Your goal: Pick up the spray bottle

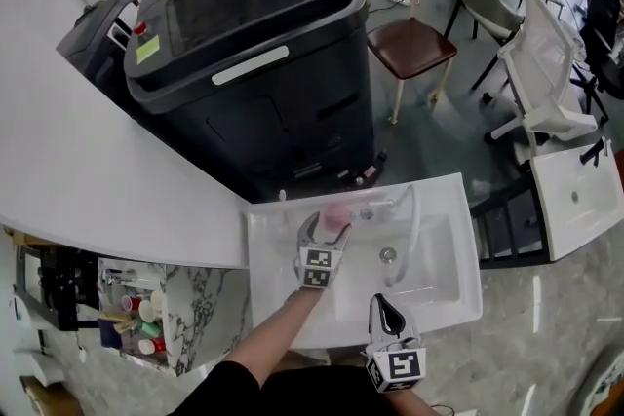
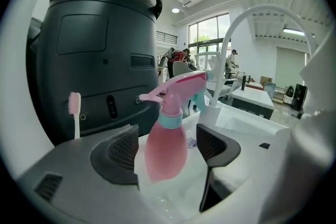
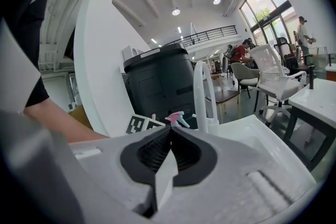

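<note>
Step in hand: approach/pre-grasp. The left gripper [image 2: 167, 139] is wide open, with the spray bottle [image 2: 166, 150] standing upright between its 2 jaws on the back ledge of the white sink [image 1: 458, 299], just beside the arched faucet [image 2: 227, 55]. Contact btw. pads and bottle cannot be confirmed; gaps show on both sides, so the bottle appears not yet gripped. The right gripper [image 3: 169, 131] idles at the near sink rim, jaws pressed together w/ nothing btw. them. Next move, est.: close the jaws on the bottle body below the collar, then lift straight up, keeping clear of the faucet. Materials: bottle body is translucent pink plastic, smooth, pear-shaped, narrowing to a teal collar; the trigger head is opaque pink w/ a long nozzle. The curved, slick wall may slip, so a centred grip is advisable. Jaw pads [image 2: 122, 150] are dark, ribbed and concave. The sink is glossy and hard.
</note>
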{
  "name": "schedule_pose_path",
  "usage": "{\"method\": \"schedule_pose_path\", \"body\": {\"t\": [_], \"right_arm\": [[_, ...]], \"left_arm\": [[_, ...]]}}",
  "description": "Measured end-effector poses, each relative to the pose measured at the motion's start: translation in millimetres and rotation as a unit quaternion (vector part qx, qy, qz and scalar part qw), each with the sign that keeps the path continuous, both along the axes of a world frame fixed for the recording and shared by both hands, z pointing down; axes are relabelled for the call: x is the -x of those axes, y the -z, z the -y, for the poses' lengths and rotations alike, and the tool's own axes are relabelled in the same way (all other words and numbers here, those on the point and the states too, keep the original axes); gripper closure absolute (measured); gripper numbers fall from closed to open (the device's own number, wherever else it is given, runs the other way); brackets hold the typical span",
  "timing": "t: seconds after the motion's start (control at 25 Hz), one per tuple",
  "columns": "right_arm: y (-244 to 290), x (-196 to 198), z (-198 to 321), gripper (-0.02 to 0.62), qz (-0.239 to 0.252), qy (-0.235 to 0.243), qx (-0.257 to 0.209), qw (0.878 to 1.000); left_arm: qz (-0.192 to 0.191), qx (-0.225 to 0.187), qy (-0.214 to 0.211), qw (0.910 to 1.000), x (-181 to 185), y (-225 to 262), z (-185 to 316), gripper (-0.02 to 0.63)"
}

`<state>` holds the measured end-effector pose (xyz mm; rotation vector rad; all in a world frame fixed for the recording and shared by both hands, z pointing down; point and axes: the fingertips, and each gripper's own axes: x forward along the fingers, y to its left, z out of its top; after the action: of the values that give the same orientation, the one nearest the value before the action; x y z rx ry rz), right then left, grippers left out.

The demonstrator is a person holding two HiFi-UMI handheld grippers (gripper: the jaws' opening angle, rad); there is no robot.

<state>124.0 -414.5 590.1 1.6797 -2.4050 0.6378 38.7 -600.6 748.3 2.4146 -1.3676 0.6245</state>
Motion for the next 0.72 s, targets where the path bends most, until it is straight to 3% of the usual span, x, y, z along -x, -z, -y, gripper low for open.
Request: {"method": "schedule_pose_path", "body": {"t": [0.4, 0.6, 0.72], "right_arm": [[-17, -1, 2, 0.595, -0.004, 0.007, 0.015, 1.000], [-17, -10, 0, 0.595, -0.007, 0.005, 0.016, 1.000], [-3, -20, -2, 0.595, -0.022, -0.005, -0.013, 1.000]], "left_arm": [[0.015, 0.032, -0.014, 0.9993, -13, -43, 29, 0.241], [-0.015, 0.029, -0.006, 0.9995, -15, -45, 30, 0.242], [-0.018, 0.028, -0.005, 0.9994, -14, -41, 21, 0.242]]}}
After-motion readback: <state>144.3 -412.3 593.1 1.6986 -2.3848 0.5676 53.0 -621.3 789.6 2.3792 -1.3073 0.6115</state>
